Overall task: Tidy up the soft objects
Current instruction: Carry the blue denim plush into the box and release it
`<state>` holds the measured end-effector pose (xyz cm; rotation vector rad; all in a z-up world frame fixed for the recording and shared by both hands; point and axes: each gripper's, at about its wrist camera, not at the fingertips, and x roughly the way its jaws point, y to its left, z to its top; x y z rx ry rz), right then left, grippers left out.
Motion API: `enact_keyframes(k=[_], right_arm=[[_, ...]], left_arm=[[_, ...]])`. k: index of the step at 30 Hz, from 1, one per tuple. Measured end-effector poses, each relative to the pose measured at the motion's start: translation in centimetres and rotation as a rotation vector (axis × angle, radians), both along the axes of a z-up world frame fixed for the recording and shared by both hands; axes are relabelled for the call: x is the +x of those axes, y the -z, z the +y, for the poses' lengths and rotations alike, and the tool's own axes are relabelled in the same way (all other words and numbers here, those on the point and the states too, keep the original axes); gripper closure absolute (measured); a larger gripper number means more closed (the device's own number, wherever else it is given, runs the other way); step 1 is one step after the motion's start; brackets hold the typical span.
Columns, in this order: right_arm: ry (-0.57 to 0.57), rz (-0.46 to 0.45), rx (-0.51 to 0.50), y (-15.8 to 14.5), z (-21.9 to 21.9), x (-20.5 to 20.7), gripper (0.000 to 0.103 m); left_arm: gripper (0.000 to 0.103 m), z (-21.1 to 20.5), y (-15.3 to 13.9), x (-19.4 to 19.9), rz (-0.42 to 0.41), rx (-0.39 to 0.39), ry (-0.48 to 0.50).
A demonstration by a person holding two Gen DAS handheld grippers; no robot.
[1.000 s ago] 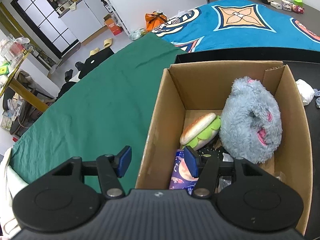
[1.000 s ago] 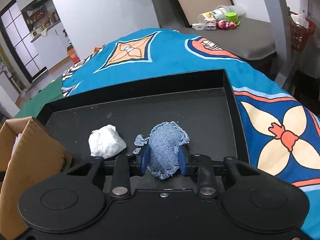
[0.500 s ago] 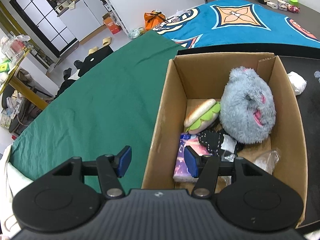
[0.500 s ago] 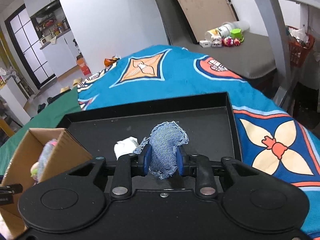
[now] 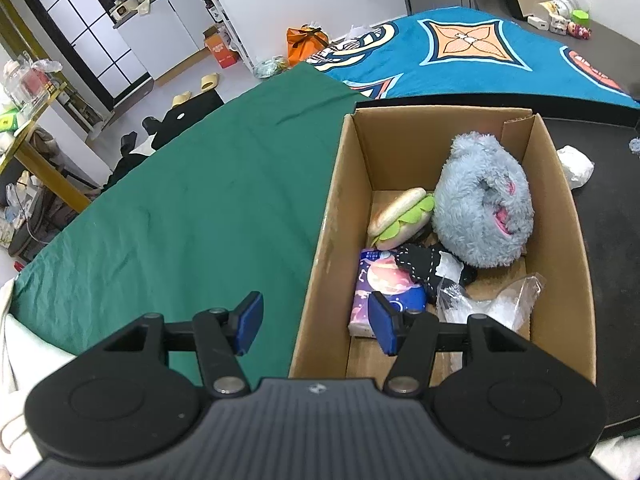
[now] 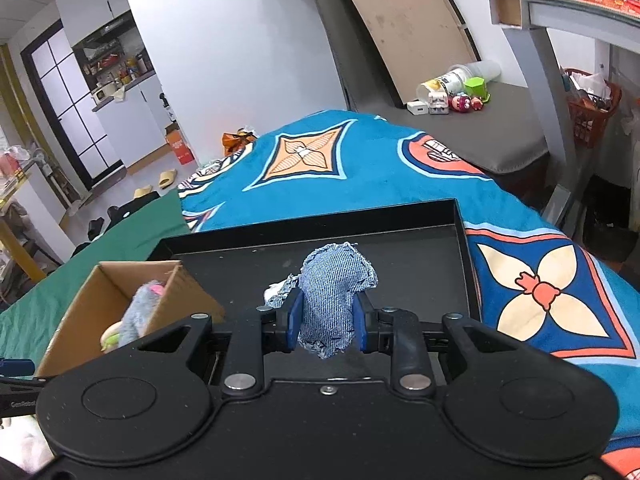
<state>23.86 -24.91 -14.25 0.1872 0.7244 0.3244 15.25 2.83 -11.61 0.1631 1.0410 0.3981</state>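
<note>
My right gripper (image 6: 327,322) is shut on a scrap of blue denim cloth (image 6: 330,292), held up above the black tray (image 6: 460,236). A cardboard box (image 5: 324,248) holds a grey plush toy (image 5: 482,204), a plush burger (image 5: 400,216), a tissue pack (image 5: 382,284), a black cloth (image 5: 424,266) and a clear plastic bag (image 5: 492,300). My left gripper (image 5: 316,324) stands open over the box's left wall, with nothing between its fingers. The box (image 6: 80,304) also shows at the lower left of the right wrist view. A white crumpled wad (image 5: 576,162) lies on the tray beside the box.
Green cloth (image 5: 168,208) covers the table left of the box, and a blue patterned cloth (image 6: 360,164) lies beyond the tray. Small toys and containers (image 6: 456,92) sit on a grey surface at the back. Slippers and bags lie on the floor far left.
My right gripper has risen with the denim scrap, and the box has come into its view at the left. The left gripper has drawn back, so more of the box's contents show.
</note>
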Motion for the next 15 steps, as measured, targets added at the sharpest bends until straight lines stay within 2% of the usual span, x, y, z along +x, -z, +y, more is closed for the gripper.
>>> enact_keyframes(k=[15], right_arm=[[-0.048,-0.049,0.021,-2.9,1.7,-3.1,0.077]], left_arm=[[0.047,1.6,-1.2,-2.4,-0.045,-0.077,0.01]])
